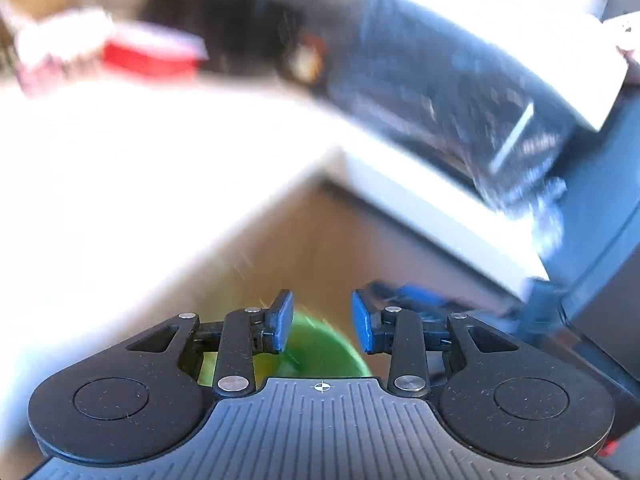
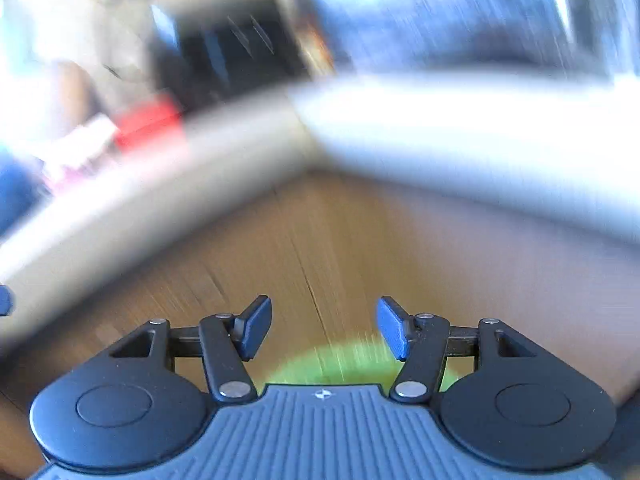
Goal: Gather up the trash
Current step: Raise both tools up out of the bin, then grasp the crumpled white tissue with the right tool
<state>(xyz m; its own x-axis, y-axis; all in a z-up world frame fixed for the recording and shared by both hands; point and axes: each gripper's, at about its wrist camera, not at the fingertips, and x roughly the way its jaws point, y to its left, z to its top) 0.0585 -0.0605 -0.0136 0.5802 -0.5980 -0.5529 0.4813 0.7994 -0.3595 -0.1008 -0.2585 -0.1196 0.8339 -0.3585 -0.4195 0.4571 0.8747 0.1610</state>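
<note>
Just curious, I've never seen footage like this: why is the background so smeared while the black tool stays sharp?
Left wrist view: motion-streaked room, white surface blown out, left gripper crisp. Right wrist view: heavier streaks across the wooden floor, right gripper sharp; each camera rides its tool.

Wood-grain floor [image 2: 320,240], glossy green plastic bin [image 1: 320,352]

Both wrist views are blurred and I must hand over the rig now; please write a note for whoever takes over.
Left gripper: open, nothing between its blue pads.
Right gripper: open, nothing held.
Round green plastic bin: on the wooden floor just below both grippers, partly hidden by them.
Red box-like object: on the white surface, too blurred to identify.
Done: cannot tell; the bin's inside is hidden.
Left: no trash can be made out; check when the views are steady.
</note>
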